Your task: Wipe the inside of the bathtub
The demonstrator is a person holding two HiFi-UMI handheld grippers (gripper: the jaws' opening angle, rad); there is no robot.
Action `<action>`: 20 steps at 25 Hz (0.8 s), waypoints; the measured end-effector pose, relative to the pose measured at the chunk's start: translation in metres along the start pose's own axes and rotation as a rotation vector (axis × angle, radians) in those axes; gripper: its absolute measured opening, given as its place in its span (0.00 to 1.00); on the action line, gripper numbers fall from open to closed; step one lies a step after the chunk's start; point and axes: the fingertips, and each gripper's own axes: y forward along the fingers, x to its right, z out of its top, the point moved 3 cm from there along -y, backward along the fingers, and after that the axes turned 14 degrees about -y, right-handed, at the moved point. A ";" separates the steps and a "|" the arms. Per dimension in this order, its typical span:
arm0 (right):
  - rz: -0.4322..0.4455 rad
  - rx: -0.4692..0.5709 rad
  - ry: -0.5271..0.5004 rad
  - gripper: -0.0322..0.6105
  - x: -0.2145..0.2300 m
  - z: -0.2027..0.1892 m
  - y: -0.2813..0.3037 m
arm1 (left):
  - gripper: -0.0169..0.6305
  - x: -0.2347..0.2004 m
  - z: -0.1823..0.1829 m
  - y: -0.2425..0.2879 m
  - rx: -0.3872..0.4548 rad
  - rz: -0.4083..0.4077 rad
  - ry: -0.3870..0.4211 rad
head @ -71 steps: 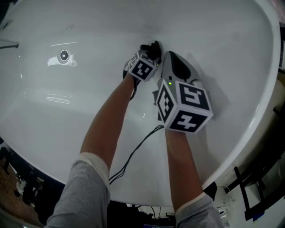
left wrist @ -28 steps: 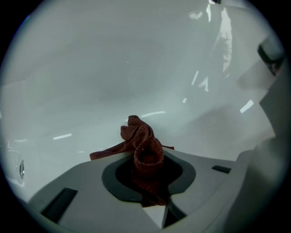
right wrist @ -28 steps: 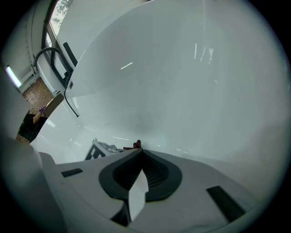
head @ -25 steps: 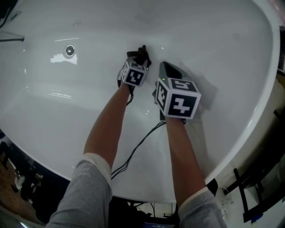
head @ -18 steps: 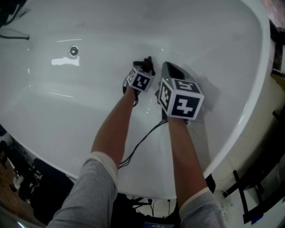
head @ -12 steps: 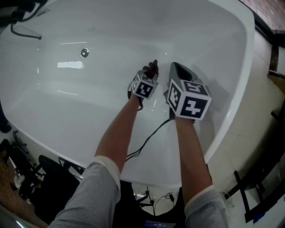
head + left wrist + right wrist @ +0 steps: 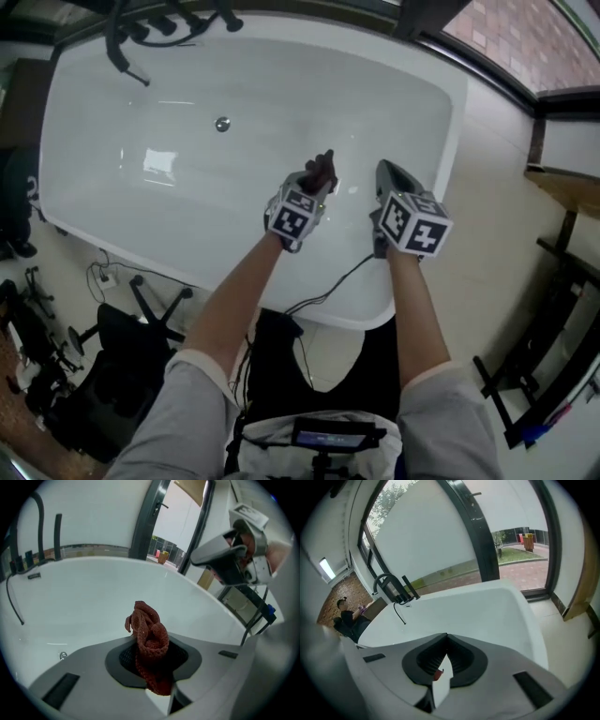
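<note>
A white bathtub (image 7: 112, 211) fills the upper half of the head view, its drain (image 7: 222, 124) near the far wall. My left gripper (image 7: 317, 176) is shut on a dark red knitted cloth (image 7: 149, 641), which bunches up out of the jaws and hangs above the tub's floor. The cloth (image 7: 322, 169) shows as a dark tuft in the head view. My right gripper (image 7: 392, 177) is held beside it, above the tub's right end, jaws shut with nothing between them. The tub (image 7: 487, 616) lies below and ahead in the right gripper view.
A dark faucet with a hose (image 7: 141, 33) stands at the tub's far left end. A black cable (image 7: 319, 295) trails over the near rim. A chair (image 7: 141, 328) and floor cables sit left of the tub; dark frames (image 7: 544, 375) stand at the right.
The view has pulled far back and up: both grippers have lifted from the tub's floor, and the whole tub and surrounding floor show. The left gripper still holds the cloth.
</note>
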 end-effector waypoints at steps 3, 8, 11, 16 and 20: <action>0.018 0.015 -0.038 0.06 -0.030 0.016 -0.044 | 0.16 0.010 0.025 -0.075 0.070 -0.005 -0.011; 0.017 0.045 -0.088 0.06 -0.076 0.035 -0.110 | 0.16 0.019 0.067 -0.191 0.204 -0.034 0.014; 0.015 0.063 -0.098 0.06 -0.089 0.027 -0.150 | 0.16 0.034 0.071 -0.240 0.244 -0.052 0.032; -0.030 0.099 -0.067 0.06 -0.112 0.017 -0.222 | 0.16 0.053 0.067 -0.317 0.274 -0.082 0.071; -0.060 0.124 -0.047 0.06 -0.124 0.008 -0.276 | 0.17 0.073 0.068 -0.371 0.315 -0.085 0.071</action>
